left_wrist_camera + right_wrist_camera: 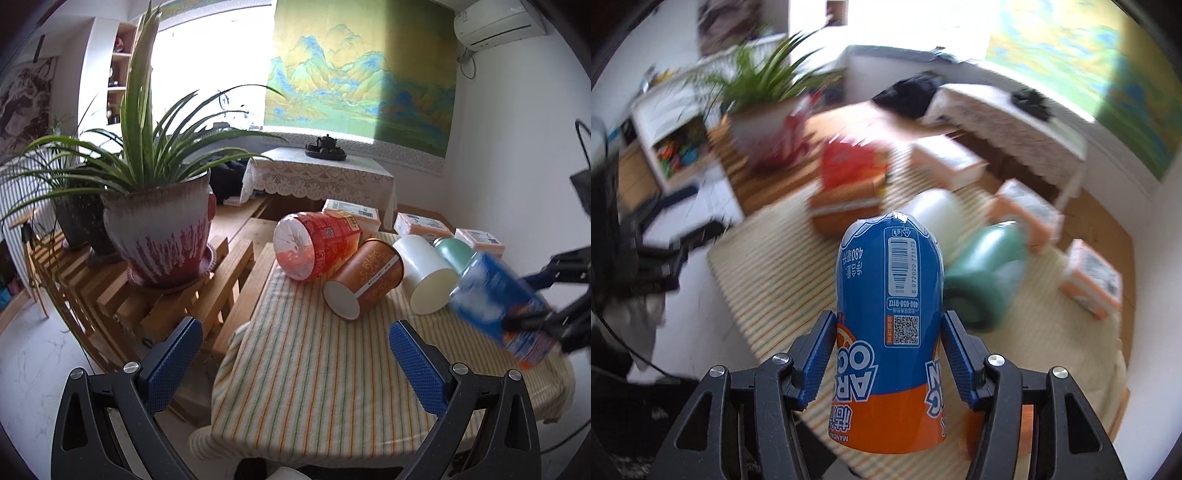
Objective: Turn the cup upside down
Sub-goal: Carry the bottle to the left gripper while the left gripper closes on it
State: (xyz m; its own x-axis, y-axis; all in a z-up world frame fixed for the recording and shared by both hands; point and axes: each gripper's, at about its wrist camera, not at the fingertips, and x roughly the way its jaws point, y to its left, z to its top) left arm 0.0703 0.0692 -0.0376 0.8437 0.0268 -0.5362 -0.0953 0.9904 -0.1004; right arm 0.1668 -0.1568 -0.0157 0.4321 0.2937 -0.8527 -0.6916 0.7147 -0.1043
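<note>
My right gripper (886,350) is shut on a blue and orange cup (888,317), held above the striped cloth with its rounded end pointing away from the camera. In the left wrist view the same blue and orange cup (498,306) hangs tilted and blurred at the right, with the right gripper (543,317) on it. My left gripper (295,354) is open over the near left part of the table, nothing between its blue pads. On the cloth lie a red cup (314,247), a brown cup (365,280), a white cup (424,277) and a green cup (454,251), all on their sides.
The striped cloth (314,369) covers a small table. Orange and white boxes (421,225) sit along its far edge. A large potted plant (159,229) stands on a wooden slatted rack (207,306) to the left. A lace-covered table (317,177) is behind.
</note>
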